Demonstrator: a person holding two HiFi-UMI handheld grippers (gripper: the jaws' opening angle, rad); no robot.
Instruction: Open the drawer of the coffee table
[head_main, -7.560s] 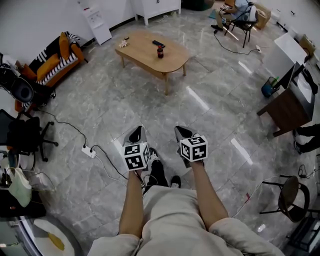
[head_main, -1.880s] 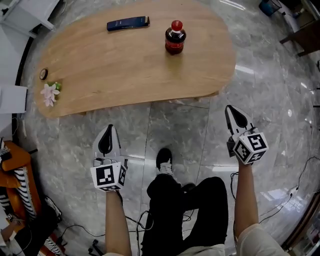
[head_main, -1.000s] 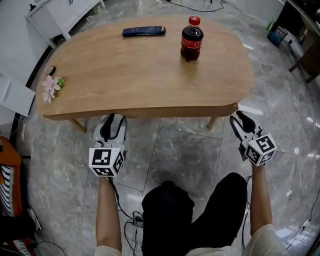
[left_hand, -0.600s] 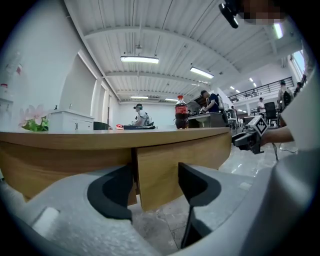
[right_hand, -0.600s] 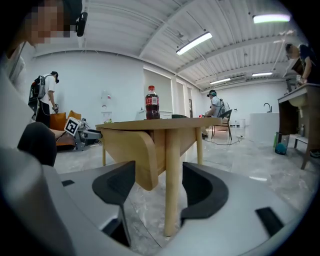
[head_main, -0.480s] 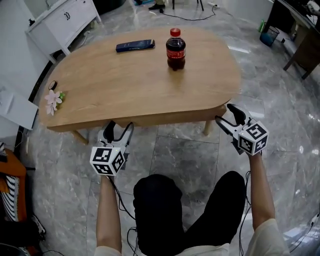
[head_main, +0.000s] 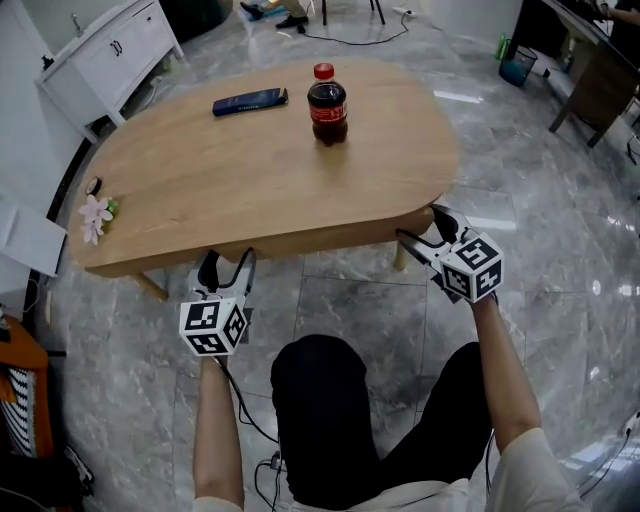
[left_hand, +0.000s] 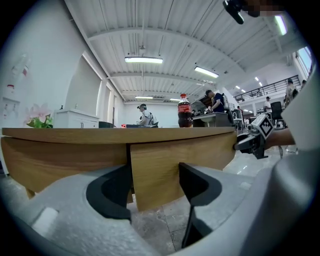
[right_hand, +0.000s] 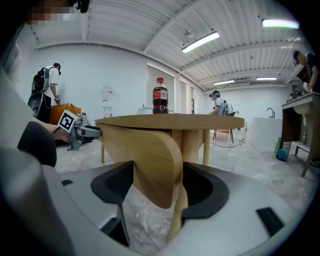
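The oval wooden coffee table (head_main: 250, 170) fills the upper head view, with its drawer front (head_main: 320, 240) along the near edge. My left gripper (head_main: 228, 258) sits at the drawer's left end; in the left gripper view (left_hand: 155, 175) the drawer front (left_hand: 180, 160) and its left seam lie between the jaws. My right gripper (head_main: 416, 222) is at the table's right end, where the drawer front's curved end (right_hand: 142, 160) stands between the jaws (right_hand: 157, 180). Both grippers' jaws have just been opening and stand open, pads apart from the wood.
A cola bottle (head_main: 327, 105), a dark phone (head_main: 249, 101) and a small flower (head_main: 96, 214) rest on the tabletop. A table leg (head_main: 400, 260) stands near the right gripper. A white cabinet (head_main: 100, 60) is behind on the left. My knees are just below the grippers.
Both grippers' jaws went from nearly shut a second ago to wide apart. The right gripper moved left, up to the table's end. The left gripper stayed at the front edge.
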